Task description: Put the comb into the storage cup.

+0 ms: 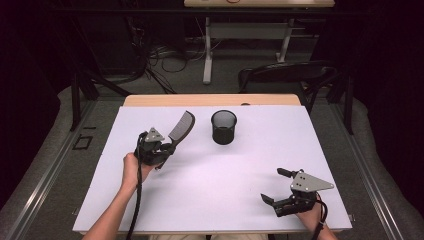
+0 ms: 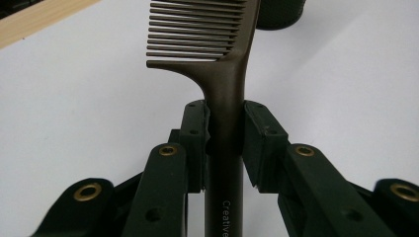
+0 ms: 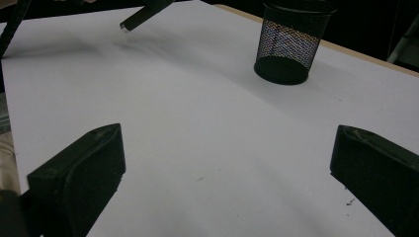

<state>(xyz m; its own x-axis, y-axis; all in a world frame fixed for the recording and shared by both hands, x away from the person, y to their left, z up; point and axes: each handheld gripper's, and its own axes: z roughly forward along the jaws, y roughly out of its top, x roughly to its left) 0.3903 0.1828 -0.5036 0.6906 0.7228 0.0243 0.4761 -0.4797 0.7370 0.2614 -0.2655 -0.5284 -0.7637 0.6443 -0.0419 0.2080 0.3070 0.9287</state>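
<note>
A dark brown comb (image 1: pixel 181 126) is held above the white table, teeth end pointing up and to the right. My left gripper (image 1: pixel 165 148) is shut on its handle; in the left gripper view both pads press the comb's handle (image 2: pixel 226 123) below the teeth. A black mesh cup (image 1: pixel 223 127) stands upright at the table's middle back, a little to the right of the comb; it is also the mesh cup (image 3: pixel 291 42) in the right gripper view. My right gripper (image 1: pixel 278 186) rests near the front right corner, open, with nothing between its fingers (image 3: pixel 81 173).
The white table top (image 1: pixel 210 170) has a wooden strip along its far edge. Behind the table a dark chair (image 1: pixel 290 75) stands, with cables on the floor beyond it. The comb handle's tip (image 3: pixel 141 17) shows at the top left of the right gripper view.
</note>
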